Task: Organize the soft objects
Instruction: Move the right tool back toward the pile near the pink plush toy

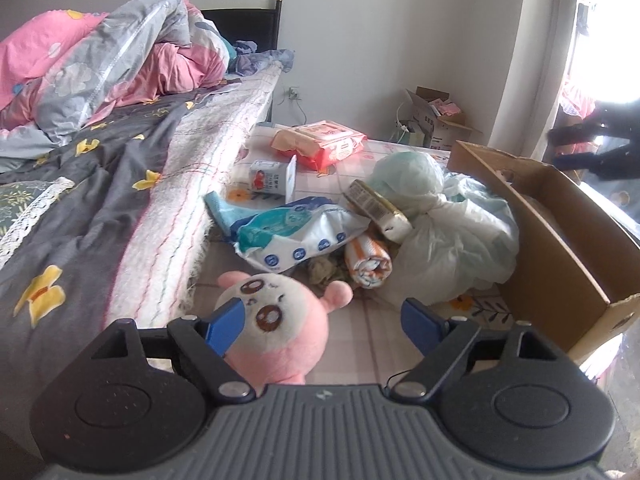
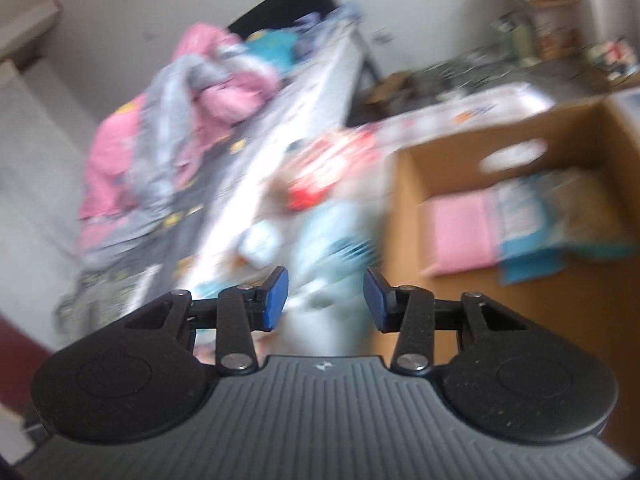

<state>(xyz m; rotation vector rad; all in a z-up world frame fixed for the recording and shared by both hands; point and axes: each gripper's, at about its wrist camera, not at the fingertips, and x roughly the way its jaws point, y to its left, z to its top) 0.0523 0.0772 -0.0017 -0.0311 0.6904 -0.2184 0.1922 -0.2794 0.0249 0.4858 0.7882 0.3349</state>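
The plush toy (image 1: 276, 328) lies beside the bed (image 1: 100, 208), the rolled towel (image 1: 368, 262) behind it, the cardboard box (image 1: 552, 236) at right.

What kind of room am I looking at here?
Most likely a lived-in bedroom. A bed with a grey sheet printed with yellow flowers carries a rumpled pink and grey quilt, and a round pink plush toy lies beside an open brown cardboard box.
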